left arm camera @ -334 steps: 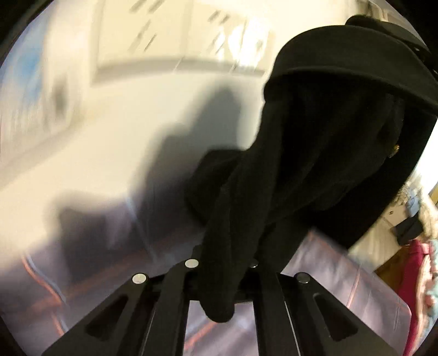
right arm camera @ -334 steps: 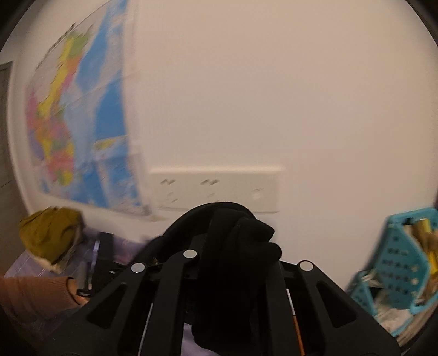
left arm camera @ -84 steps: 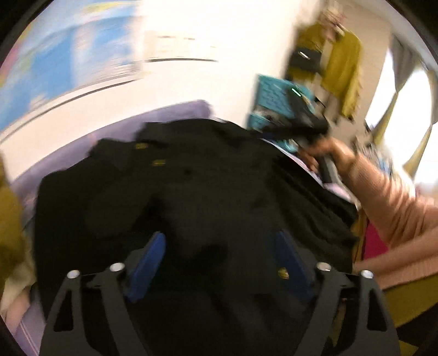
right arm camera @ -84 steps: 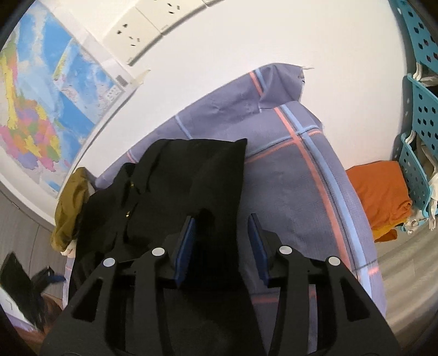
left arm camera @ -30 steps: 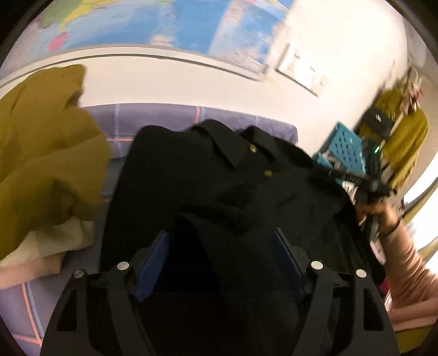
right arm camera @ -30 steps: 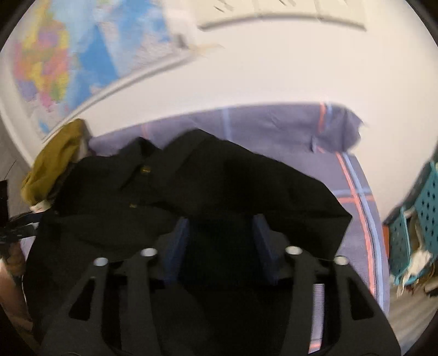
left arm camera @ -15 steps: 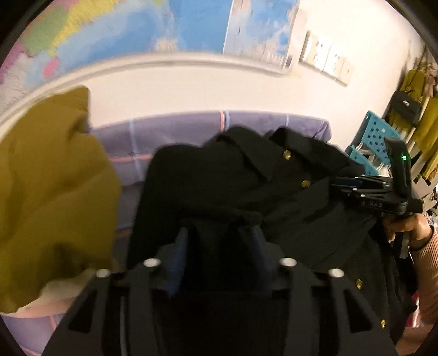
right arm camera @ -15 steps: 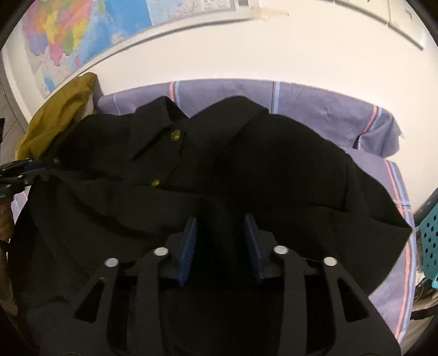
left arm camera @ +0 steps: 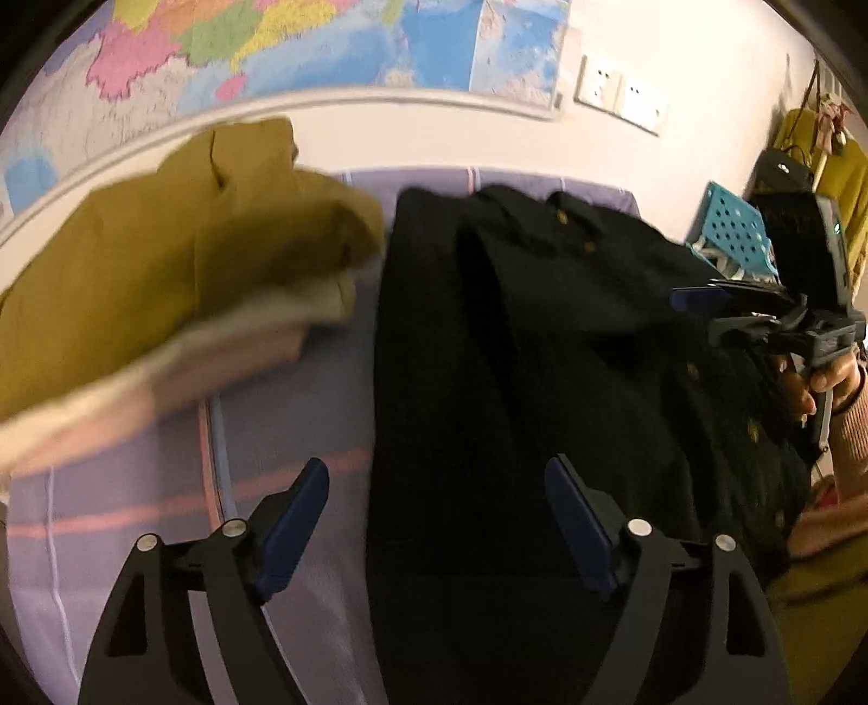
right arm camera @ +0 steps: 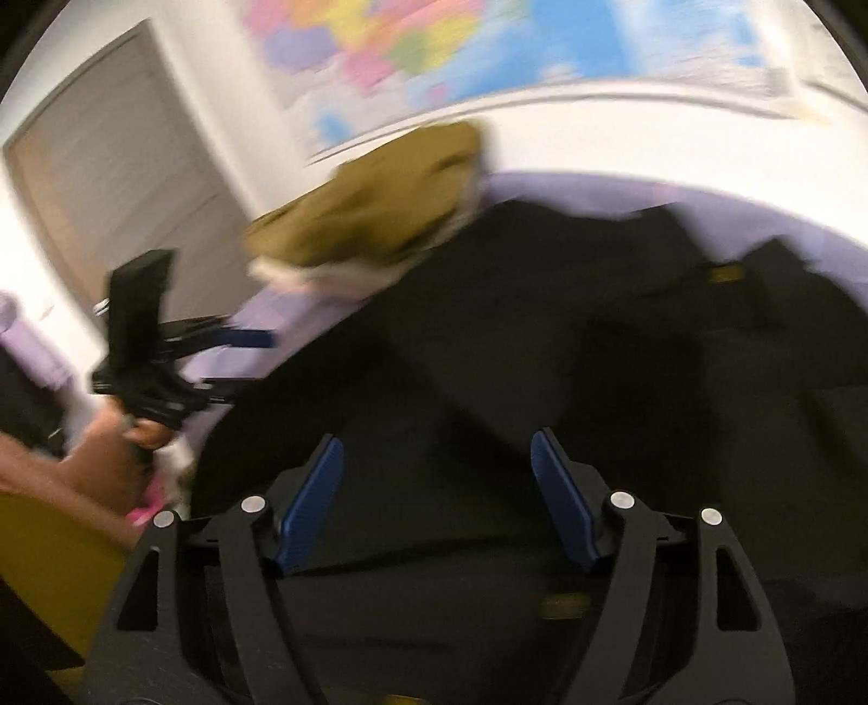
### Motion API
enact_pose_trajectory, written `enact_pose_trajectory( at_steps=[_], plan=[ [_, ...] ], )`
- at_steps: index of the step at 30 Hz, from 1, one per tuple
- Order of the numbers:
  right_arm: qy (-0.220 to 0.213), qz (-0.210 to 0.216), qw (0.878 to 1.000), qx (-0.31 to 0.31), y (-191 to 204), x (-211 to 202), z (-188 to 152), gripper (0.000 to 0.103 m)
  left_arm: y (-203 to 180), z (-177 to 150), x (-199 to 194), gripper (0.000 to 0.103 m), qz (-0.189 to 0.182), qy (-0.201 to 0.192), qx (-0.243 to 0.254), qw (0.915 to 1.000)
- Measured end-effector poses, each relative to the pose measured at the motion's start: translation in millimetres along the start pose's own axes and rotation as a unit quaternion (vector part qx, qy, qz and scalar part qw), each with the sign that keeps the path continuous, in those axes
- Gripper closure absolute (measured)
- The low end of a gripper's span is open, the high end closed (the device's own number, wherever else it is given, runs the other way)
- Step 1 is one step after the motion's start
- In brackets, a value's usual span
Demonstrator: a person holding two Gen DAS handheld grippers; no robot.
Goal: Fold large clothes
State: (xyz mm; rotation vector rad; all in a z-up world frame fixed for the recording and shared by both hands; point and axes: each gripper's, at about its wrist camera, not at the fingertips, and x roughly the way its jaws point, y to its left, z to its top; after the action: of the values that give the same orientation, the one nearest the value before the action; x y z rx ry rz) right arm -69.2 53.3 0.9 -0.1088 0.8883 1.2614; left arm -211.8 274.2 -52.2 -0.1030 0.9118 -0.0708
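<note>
1. I see the black coat (left arm camera: pixel 542 336) lying on the bed with the purple striped sheet (left arm camera: pixel 271 412). In the left wrist view it fills the middle and the right side, from 12 o'clock down to 6 o'clock. Its collar, with small gold buttons, is at the far end near the wall.
2. My left gripper (left arm camera: pixel 436 520) hangs above the left edge of the coat. Its jaws are spreading wider at this moment. The blue pads (left arm camera: pixel 295 520) do not press on anything; the coat only lies below and between them.
3. My right gripper (right arm camera: pixel 436 493) is over the dark cloth of the coat (right arm camera: pixel 542 352). Its jaws are also opening, and the pads (right arm camera: pixel 314 499) stand free of the fabric. This view is blurred.
4. A pile of mustard-yellow clothes (left arm camera: pixel 163 244) lies at 10 o'clock in the left wrist view, just beside the coat, with a pale garment under it.
5. A coloured map (left arm camera: pixel 325 49) hangs on the wall at 12 o'clock, and white sockets (left arm camera: pixel 621 97) are at 1 o'clock.
6. A blue plastic basket (left arm camera: pixel 732 233) stands at 2 o'clock, behind the other gripper.
</note>
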Motion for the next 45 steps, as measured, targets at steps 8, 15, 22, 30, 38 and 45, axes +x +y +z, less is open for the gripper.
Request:
enact_pose_trajectory(
  at_steps=[8, 15, 22, 30, 38, 45],
  plan=[
    [0.059, 0.111, 0.992, -0.031, 75.8, 64.4, -4.9, 0.031, 5.7, -42.7, 9.0, 0.077, -0.055, 0.044, -0.018, 0.9974],
    [0.084, 0.113, 0.990, 0.018, 84.4, 107.5, 2.6, 0.033, 38.1, -47.1, -17.3, 0.100, -0.061, -0.006, -0.063, 0.9962],
    [0.069, 0.140, 0.986, 0.049, 93.8, 125.6, 27.9, 0.093, 44.3, -51.0, -25.0, 0.098, -0.067, -0.021, -0.069, 0.9951],
    [0.029, 0.138, 0.990, -0.012, 128.4, 112.4, 100.8, 0.094, 73.9, -32.0, -74.3, 0.064, -0.066, -0.101, -0.086, 0.9890],
    [0.040, 0.148, 0.986, 0.058, 88.2, 112.4, 71.9, 0.064, 59.6, -54.2, -48.2, 0.041, -0.109, -0.054, -0.073, 0.9899],
    [0.122, 0.194, 0.973, 0.024, 122.8, 112.4, 5.9, 0.031, 55.2, -78.6, -22.9, 0.041, -0.109, -0.016, -0.092, 0.9897]
  ],
)
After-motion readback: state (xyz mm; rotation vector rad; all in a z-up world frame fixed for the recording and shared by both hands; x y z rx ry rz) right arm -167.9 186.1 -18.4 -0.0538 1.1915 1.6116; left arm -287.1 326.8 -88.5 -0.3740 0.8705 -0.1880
